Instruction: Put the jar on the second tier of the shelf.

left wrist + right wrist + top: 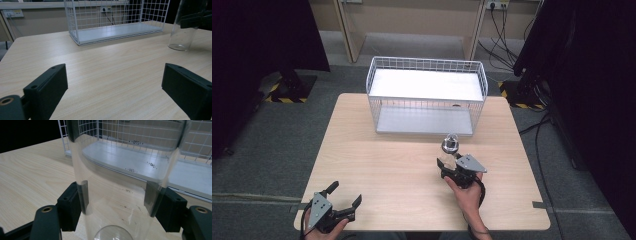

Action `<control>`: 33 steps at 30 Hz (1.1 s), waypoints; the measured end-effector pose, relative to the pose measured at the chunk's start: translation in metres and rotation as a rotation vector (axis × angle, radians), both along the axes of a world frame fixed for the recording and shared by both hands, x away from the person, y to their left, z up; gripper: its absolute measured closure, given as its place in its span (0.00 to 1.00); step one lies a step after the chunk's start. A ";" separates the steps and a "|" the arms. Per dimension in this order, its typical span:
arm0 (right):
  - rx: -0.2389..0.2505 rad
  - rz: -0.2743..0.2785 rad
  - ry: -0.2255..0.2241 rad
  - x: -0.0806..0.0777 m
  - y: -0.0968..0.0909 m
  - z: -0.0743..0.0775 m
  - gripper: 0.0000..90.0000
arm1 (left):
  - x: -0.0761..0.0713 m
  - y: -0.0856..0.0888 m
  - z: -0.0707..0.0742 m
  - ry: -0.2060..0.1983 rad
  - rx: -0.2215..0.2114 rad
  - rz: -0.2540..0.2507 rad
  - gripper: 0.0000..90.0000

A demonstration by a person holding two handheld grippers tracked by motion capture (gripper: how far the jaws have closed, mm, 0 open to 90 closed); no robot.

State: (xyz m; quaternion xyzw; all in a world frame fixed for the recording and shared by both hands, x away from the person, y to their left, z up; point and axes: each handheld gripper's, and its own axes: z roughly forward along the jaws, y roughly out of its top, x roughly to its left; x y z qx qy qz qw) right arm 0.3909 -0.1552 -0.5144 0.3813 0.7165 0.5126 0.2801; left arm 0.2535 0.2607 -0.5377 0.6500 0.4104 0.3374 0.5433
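Wooden table [387,165] holds a white wire basket [427,95] at its far side. Right gripper [452,162] reaches forward, its fingers [72,205] squeezing a clear bottle [120,177] standing near the basket. Left gripper [343,196] rests at the near edge, fingers [50,85] spread wide.

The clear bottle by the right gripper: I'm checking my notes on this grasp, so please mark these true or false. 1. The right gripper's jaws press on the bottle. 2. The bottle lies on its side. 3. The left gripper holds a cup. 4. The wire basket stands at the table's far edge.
1. True: the right gripper has its pads against the clear bottle.
2. False: it stands upright on the table.
3. False: the left gripper is open, with bare table between its jaws.
4. True: the wire basket stands at the far edge.
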 end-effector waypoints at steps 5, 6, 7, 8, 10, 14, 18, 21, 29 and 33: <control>-0.011 0.000 -0.007 -0.001 0.001 0.002 0.35 | 0.000 0.000 0.000 0.001 -0.001 0.000 0.07; -0.010 0.002 -0.009 -0.001 0.001 0.003 0.35 | 0.000 0.000 0.000 0.001 -0.001 0.000 0.07; -0.008 0.004 -0.011 -0.002 0.001 0.004 0.35 | 0.000 0.000 0.000 0.001 -0.001 0.000 0.07; -0.009 0.006 -0.014 -0.002 0.002 0.006 0.35 | 0.000 0.000 0.000 0.001 -0.001 0.000 0.07; -0.012 0.012 -0.022 -0.004 0.003 0.012 0.35 | 0.000 0.000 0.000 0.001 0.000 -0.001 0.07; -0.014 0.017 -0.033 -0.004 0.004 0.020 0.35 | 0.000 0.000 0.000 0.001 -0.001 0.000 0.07; -0.009 0.018 -0.039 -0.004 0.004 0.026 0.35 | 0.000 0.000 0.000 0.001 0.002 0.000 0.07; -0.006 0.017 -0.045 -0.004 0.004 0.031 0.35 | 0.000 0.000 0.000 0.002 0.003 0.000 0.07; -0.003 0.013 -0.060 -0.002 0.003 0.045 0.35 | 0.000 -0.001 0.000 0.003 0.005 0.001 0.07; 0.003 0.011 -0.070 0.000 0.003 0.053 0.35 | 0.000 -0.001 0.000 0.003 0.005 0.001 0.07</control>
